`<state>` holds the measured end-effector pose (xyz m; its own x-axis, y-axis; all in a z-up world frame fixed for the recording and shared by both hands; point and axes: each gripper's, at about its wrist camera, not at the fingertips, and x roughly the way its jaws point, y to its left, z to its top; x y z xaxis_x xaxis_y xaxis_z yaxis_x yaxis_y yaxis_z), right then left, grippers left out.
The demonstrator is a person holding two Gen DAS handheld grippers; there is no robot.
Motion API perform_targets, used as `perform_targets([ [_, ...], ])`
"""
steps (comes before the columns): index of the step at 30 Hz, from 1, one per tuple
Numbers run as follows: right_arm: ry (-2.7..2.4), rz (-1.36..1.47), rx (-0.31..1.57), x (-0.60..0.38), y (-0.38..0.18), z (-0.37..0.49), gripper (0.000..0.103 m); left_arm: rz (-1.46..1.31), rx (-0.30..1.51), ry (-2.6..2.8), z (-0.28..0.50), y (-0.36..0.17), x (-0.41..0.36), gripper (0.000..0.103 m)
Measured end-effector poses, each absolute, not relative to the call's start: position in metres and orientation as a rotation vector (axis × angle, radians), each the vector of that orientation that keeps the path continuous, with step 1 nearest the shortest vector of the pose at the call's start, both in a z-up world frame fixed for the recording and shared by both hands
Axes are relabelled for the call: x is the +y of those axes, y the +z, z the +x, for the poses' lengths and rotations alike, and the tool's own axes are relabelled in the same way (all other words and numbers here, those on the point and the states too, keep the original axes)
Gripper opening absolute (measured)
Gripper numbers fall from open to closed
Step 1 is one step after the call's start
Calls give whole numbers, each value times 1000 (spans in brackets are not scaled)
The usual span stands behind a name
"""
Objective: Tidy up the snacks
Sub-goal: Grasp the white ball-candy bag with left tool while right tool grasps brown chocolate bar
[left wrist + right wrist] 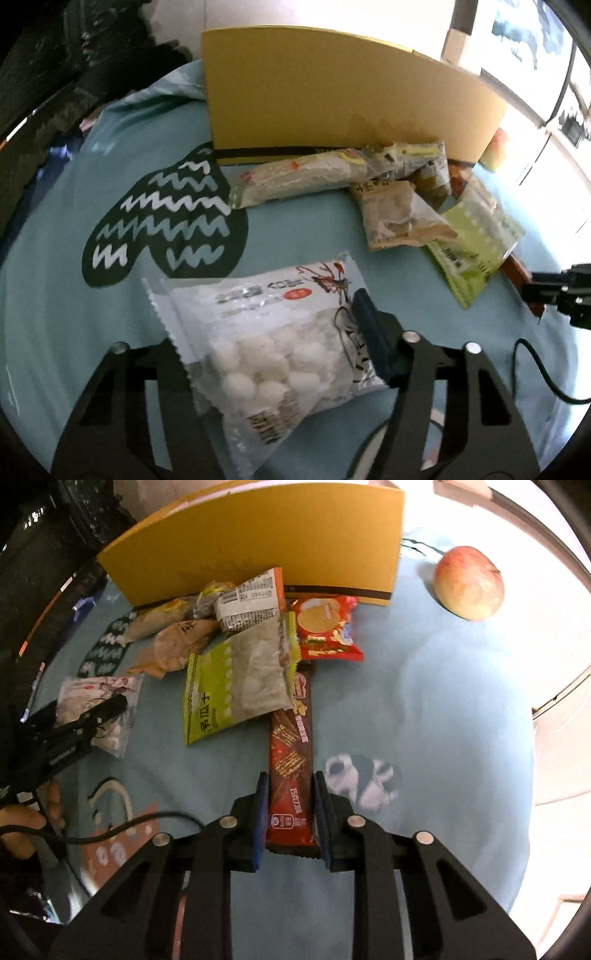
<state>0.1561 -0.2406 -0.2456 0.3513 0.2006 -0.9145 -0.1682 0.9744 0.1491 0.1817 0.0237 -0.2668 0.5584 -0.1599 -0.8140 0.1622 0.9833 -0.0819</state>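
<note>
Gripping clear bag of white balls (pixel 273 350), left claw (pixel 269 325); right claw (pixel 290 797) clamps brown biscuit-stick pack (pixel 290 753).

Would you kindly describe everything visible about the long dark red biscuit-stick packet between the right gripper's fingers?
The long dark red biscuit-stick packet is a slim, glossy foil wrapper printed with biscuit sticks and white lettering. It lies lengthwise on the light blue tablecloth, pointing toward the yellow box. The right gripper has its blue pads against both long edges near one end. Its far end is tucked under the green snack bag.
</note>
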Motion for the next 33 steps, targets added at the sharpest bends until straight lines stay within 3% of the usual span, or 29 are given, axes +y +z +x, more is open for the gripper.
perform_targets([
  [5, 262, 123, 1145, -262, -223, 134, 23, -7, 950, -209, 165, -255, 25, 48],
  [9, 261, 126, 1149, -272, -218, 124, 23, 50, 979, -235, 153, -255, 16, 51],
  [10, 257, 127, 1158, -271, -220, 123, 23, 83, 992, -235, 151, -258, 11, 71],
  [11, 253, 128, 1165, -272, -221, 121, 23, 114, 1019, -240, 152, -264, 5, 100],
  [14, 257, 115, 1167, -270, -218, 114, 23, 186, 1010, -205, 146, -276, -7, 101],
  [15, 260, 108, 1165, -261, -218, 113, 23, 158, 1011, -207, 145, -277, -6, 98],
  [17, 278, 75, 1154, -252, -213, 107, 23, 107, 992, -205, 144, -271, -1, 62],
  [19, 290, 66, 1140, -249, -209, 104, 23, 27, 983, -251, 143, -258, 5, 46],
  [26, 318, 120, 1064, -253, -184, 103, 21, -15, 942, -333, 118, -224, 3, 42],
  [30, 306, 44, 1126, -248, -199, 112, 21, 21, 971, -296, 111, -228, 5, 42],
  [32, 327, 1, 1140, -247, -210, 111, 31, 6, 981, -279, 111, -232, 11, 42],
  [33, 322, -52, 1153, -243, -219, 110, 48, 2, 987, -275, 109, -234, 11, 42],
])
